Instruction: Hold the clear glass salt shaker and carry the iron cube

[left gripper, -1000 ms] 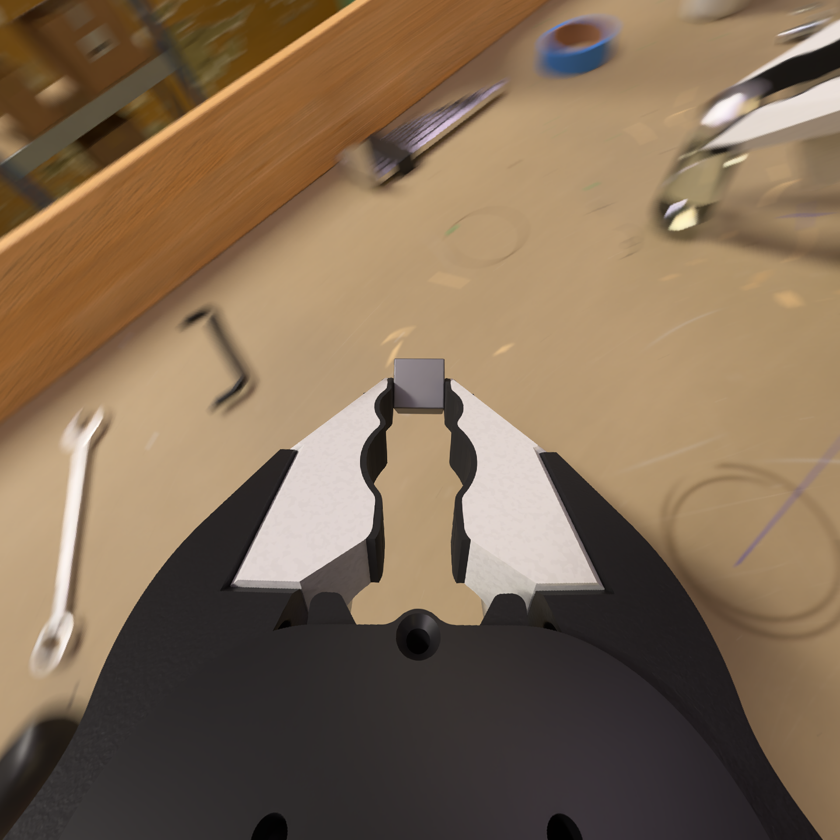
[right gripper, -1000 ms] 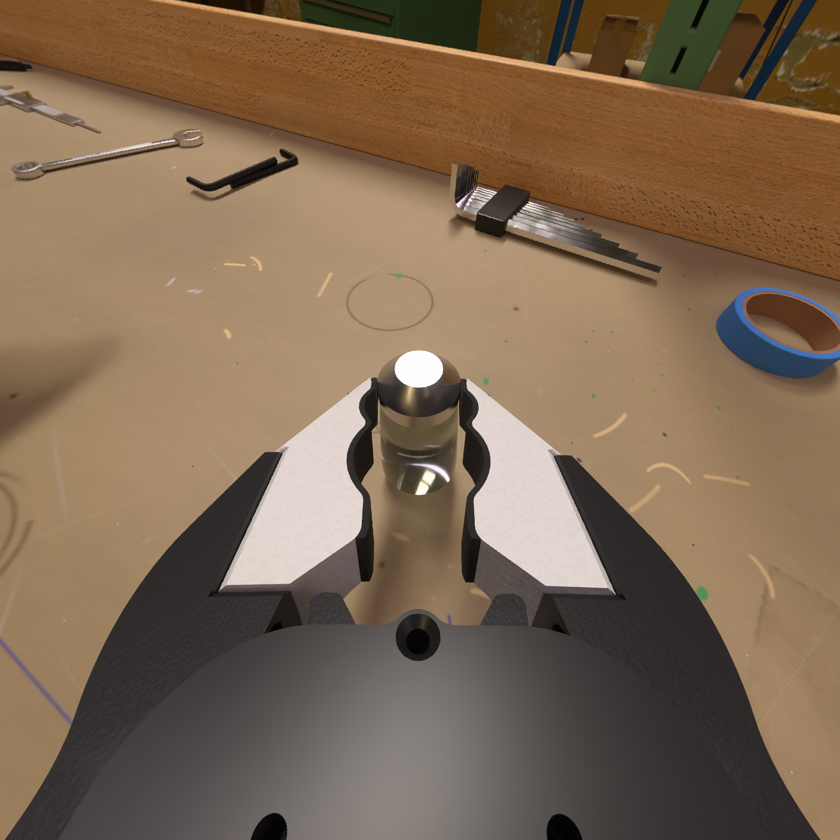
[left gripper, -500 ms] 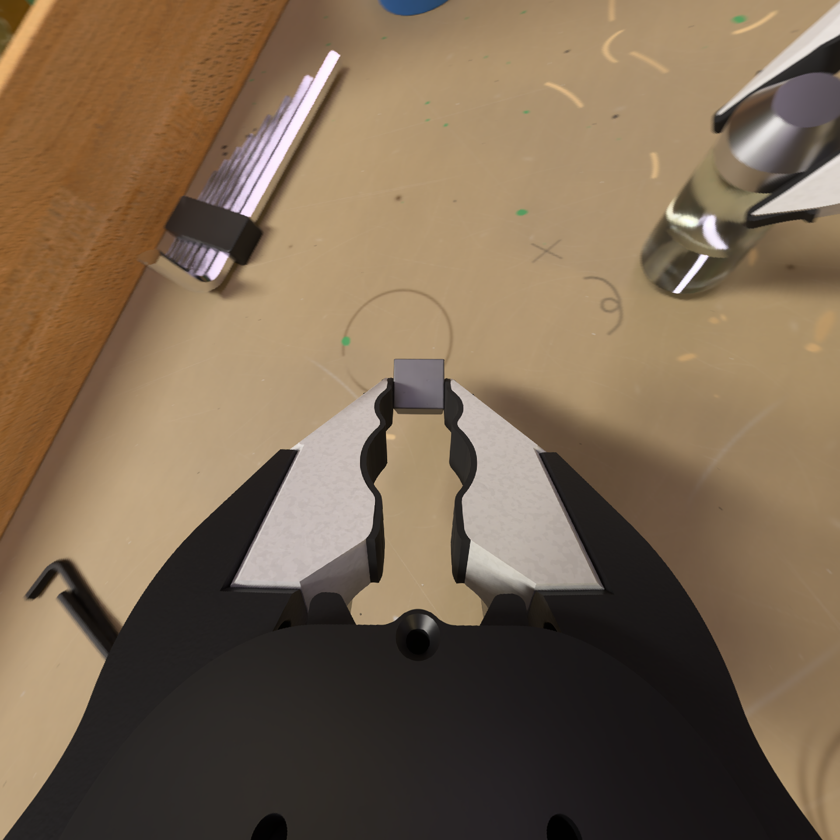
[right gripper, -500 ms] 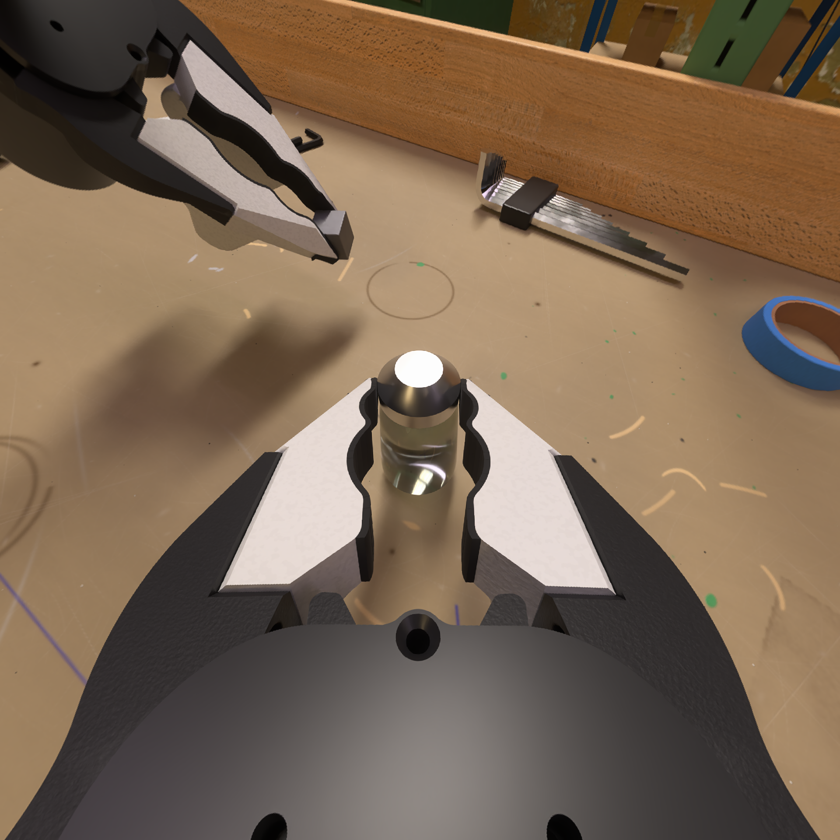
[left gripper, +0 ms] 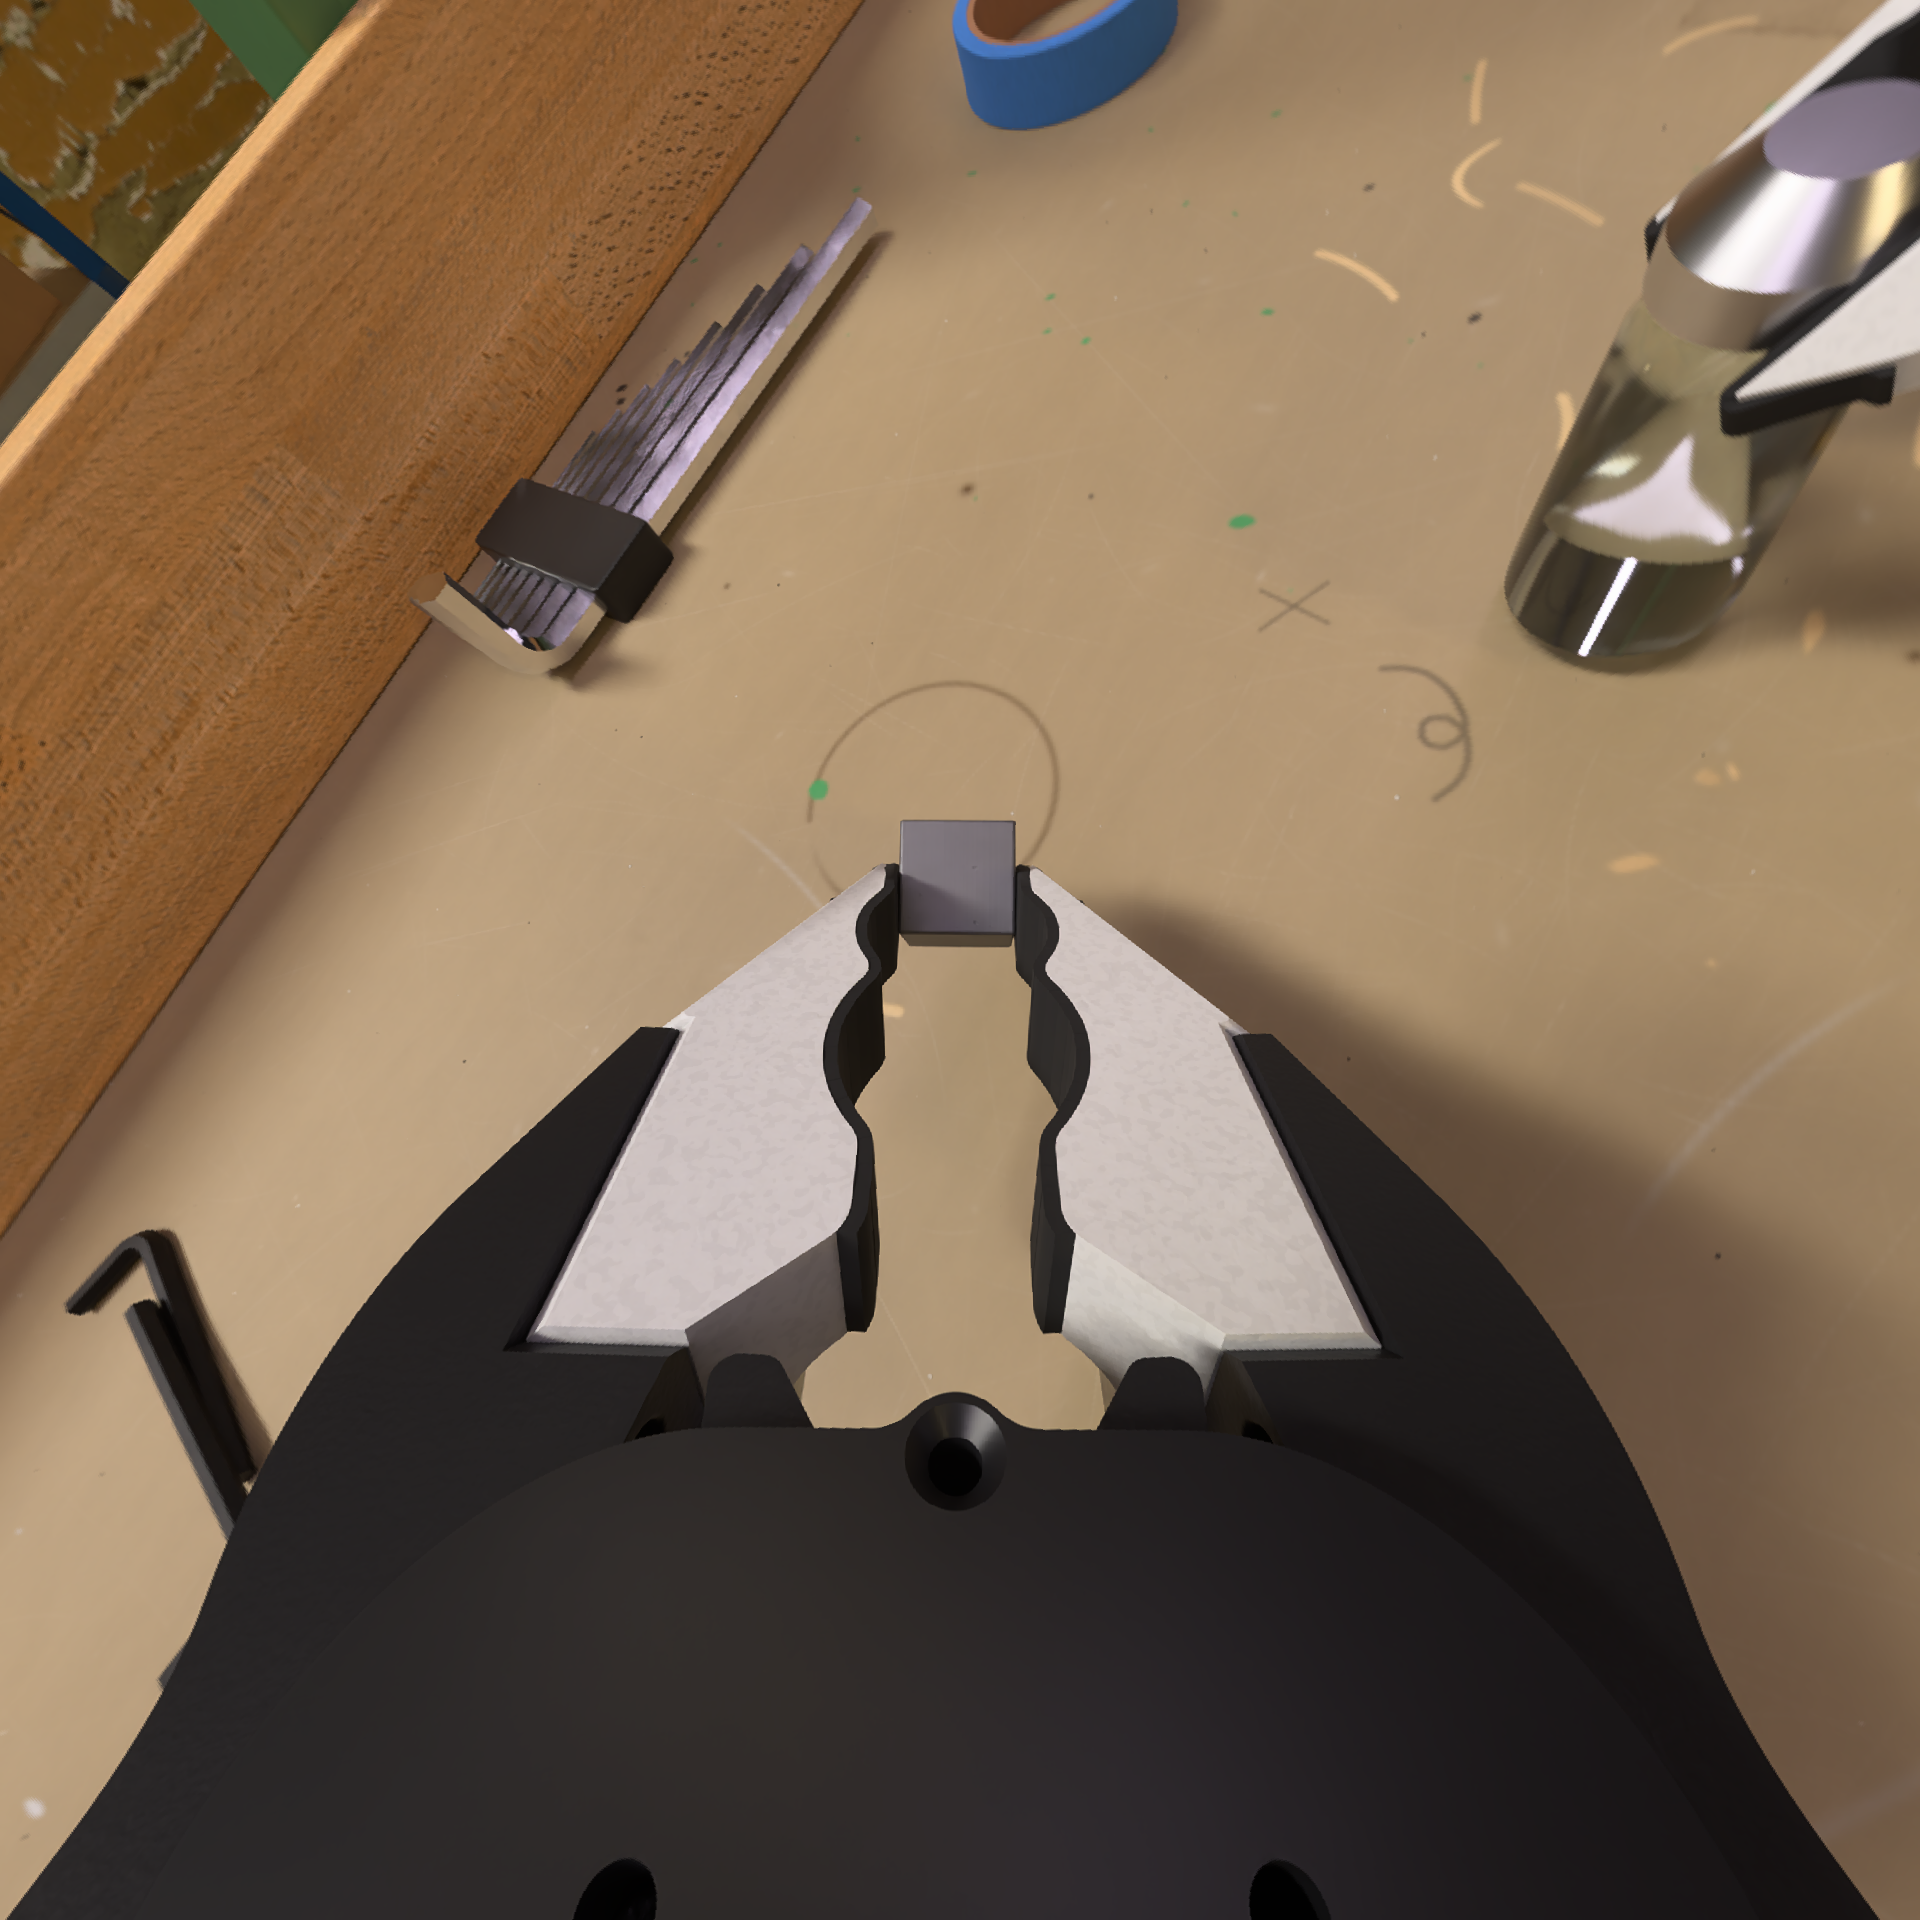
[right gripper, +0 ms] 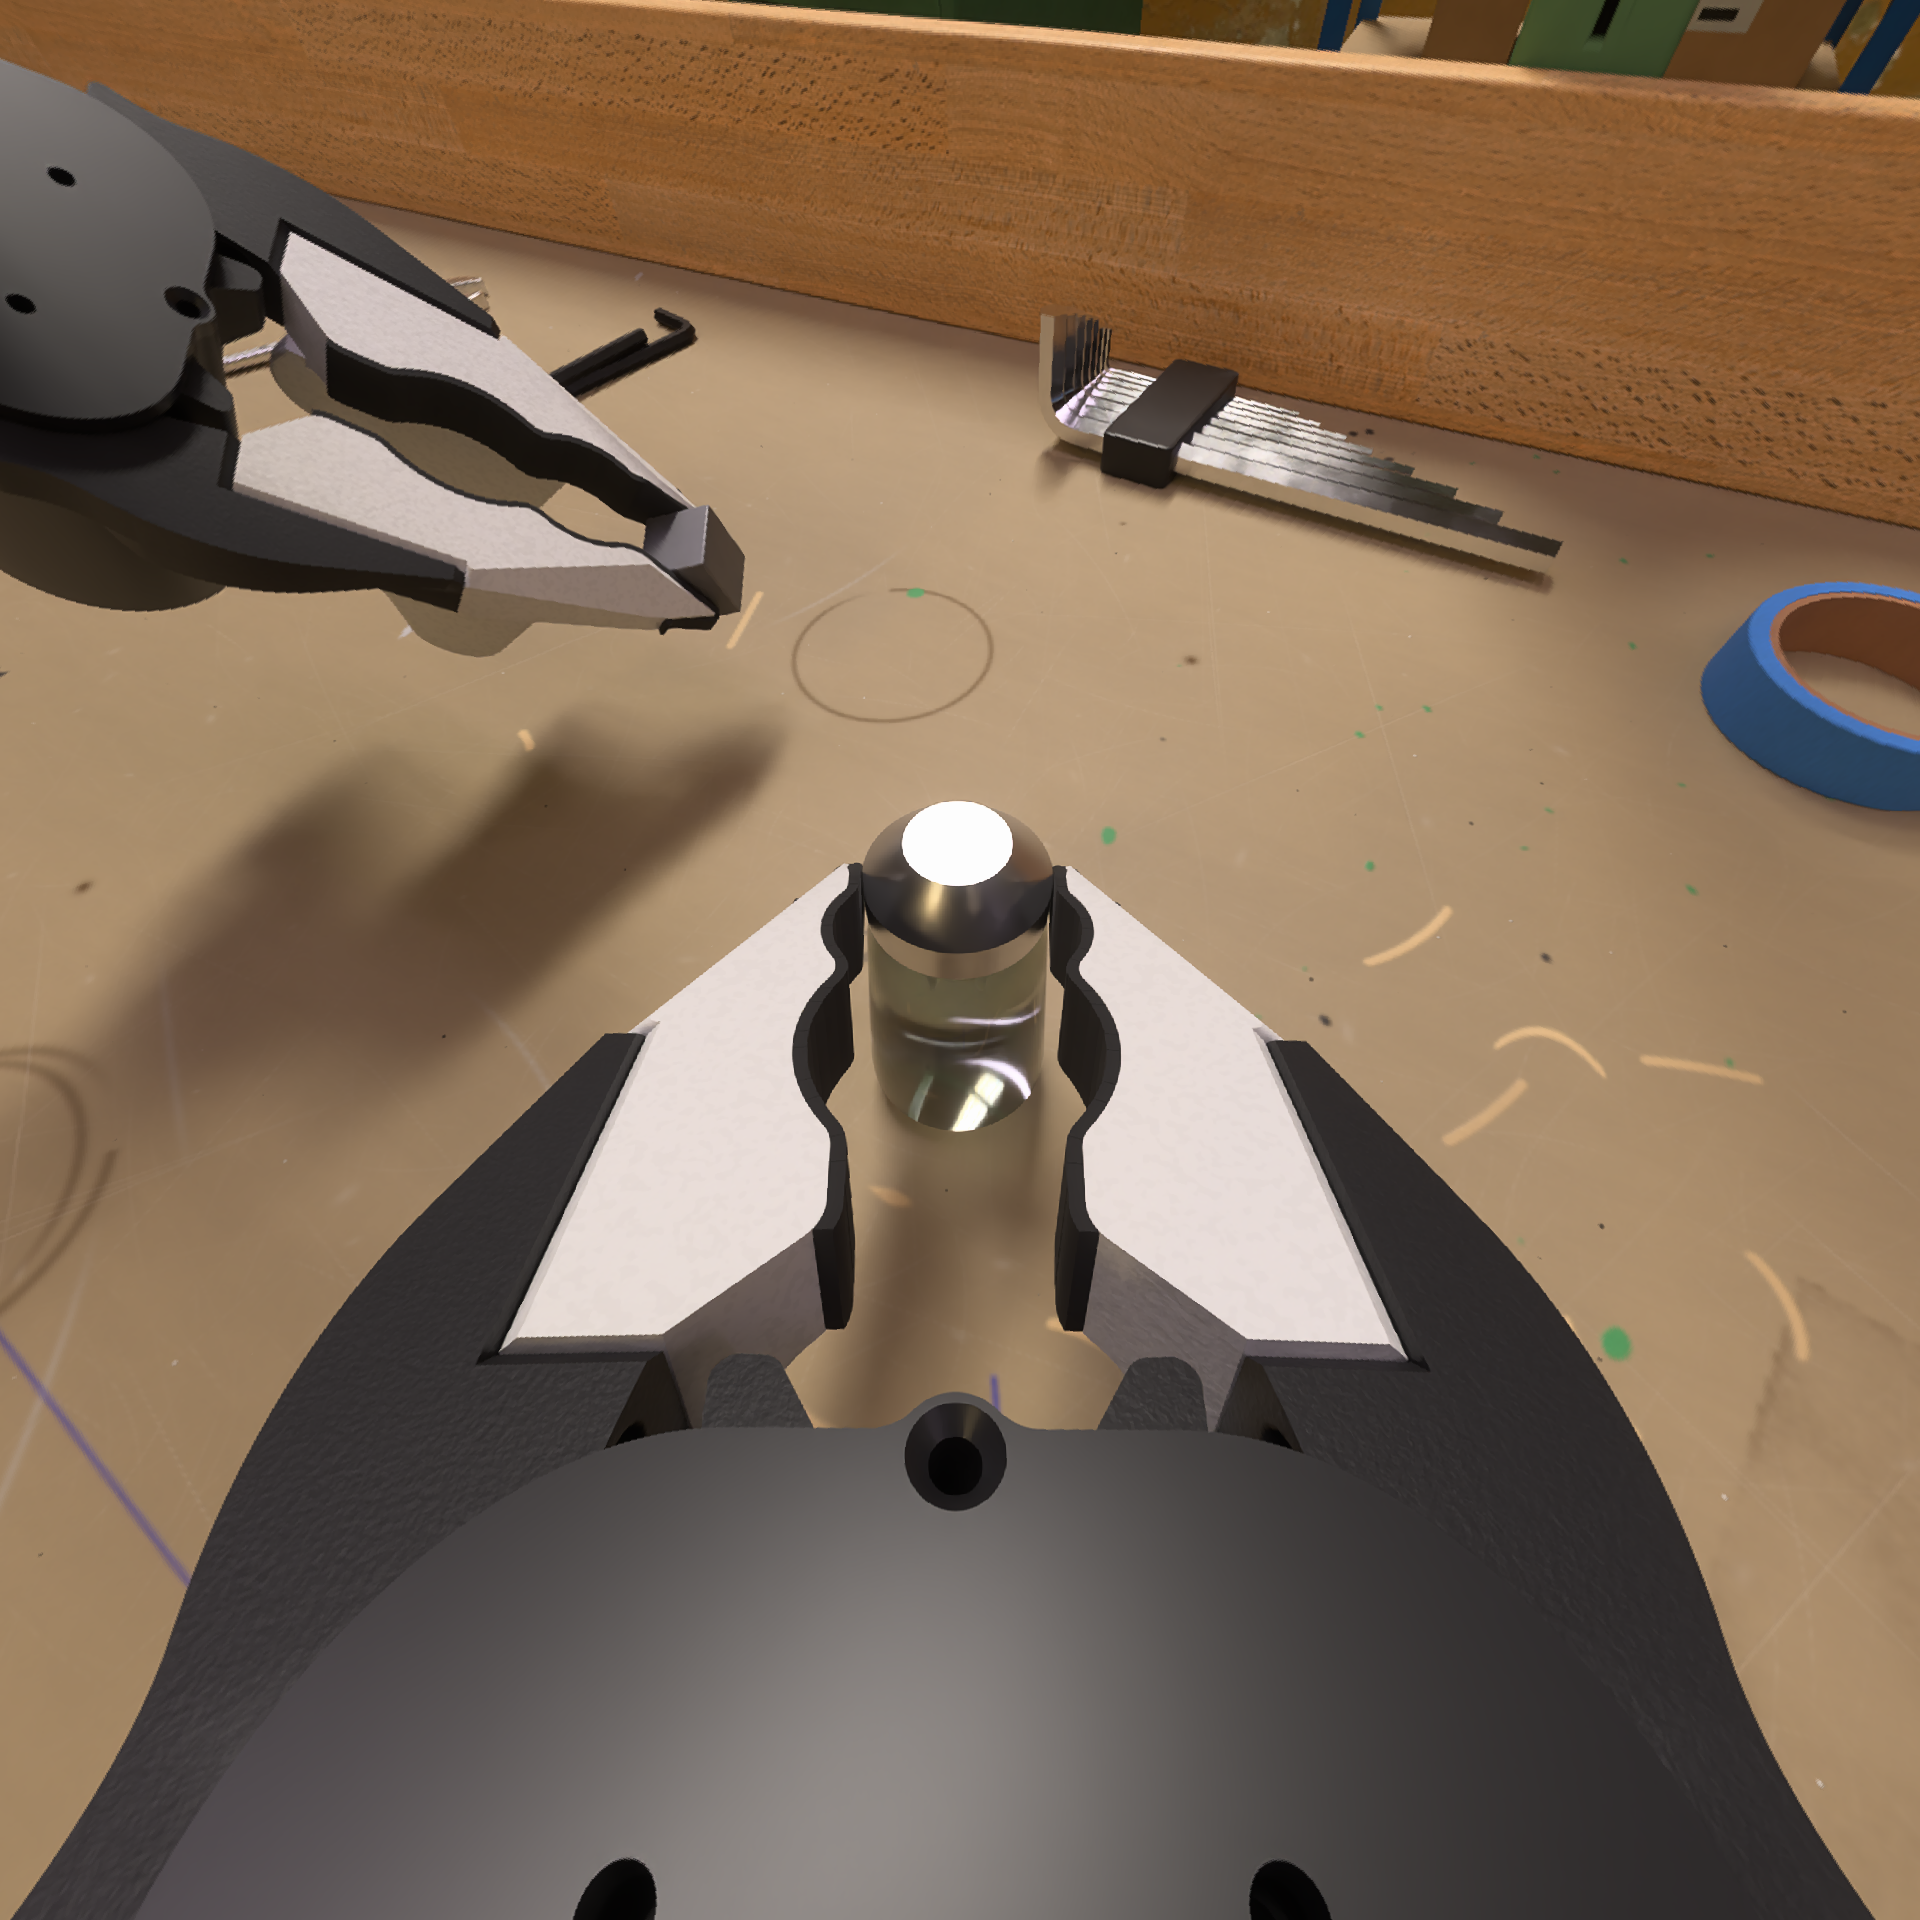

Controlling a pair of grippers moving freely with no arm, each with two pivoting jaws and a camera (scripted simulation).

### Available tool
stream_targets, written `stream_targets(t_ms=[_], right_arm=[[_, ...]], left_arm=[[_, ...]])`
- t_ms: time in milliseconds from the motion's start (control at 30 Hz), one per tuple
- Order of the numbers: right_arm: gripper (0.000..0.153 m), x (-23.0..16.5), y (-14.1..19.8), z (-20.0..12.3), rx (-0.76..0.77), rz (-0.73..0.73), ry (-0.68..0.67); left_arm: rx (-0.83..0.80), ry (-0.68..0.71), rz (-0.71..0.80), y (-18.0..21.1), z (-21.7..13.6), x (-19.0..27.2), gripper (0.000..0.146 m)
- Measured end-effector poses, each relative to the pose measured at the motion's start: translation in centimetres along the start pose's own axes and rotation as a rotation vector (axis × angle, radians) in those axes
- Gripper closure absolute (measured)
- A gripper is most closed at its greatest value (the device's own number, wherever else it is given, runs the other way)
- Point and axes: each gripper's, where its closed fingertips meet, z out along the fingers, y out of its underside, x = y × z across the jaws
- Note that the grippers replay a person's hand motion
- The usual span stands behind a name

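Note:
My left gripper is shut on a small grey iron cube at its fingertips and holds it above the bench, just short of a pencilled circle. In the right wrist view the left gripper shows at the upper left with the cube in its tips. My right gripper is shut on the clear glass salt shaker with a metal dome cap, standing upright. The shaker also shows at the right of the left wrist view, held by white fingers.
A wooden rail borders the bench at the back. A set of hex keys in a black holder lies by it. A blue tape roll sits at the right. A black hex key lies at the lower left.
My left gripper has carried the cube forward and to the right, toward the pencilled circle and closer to the shaker. My right gripper has kept its hold on the shaker and shifted slightly forward.

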Motion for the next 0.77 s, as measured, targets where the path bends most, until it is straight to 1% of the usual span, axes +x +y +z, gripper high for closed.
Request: stream_targets(t_ms=[133,200,433,567,767], right_arm=[[0.117,-0.2,0.2,0.3,-0.002,0.019,-0.021],[0.117,-0.4,0.3,0.5,-0.007,0.032,-0.037],[0.117,-0.4,0.1,0.4,0.008,0.04,-0.049],[0.117,-0.3,-0.4,0.0,0.037,0.0,-0.031],[0.117,-1.1,-0.9,-0.2,0.065,0.005,-0.084]], left_arm=[[-0.012,-0.034,0.095,0.3,-0.2,0.2,0.125],[-0.008,-0.039,0.112,0.2,-0.3,0.2,0.125],[0.074,0.005,0.047,-1.0,-1.2,0.3,0.125],[0.133,0.047,0.004,-1.9,-1.7,0.7,0.125],[0.165,0.093,-0.034,-2.5,-1.8,1.2,0.125]])
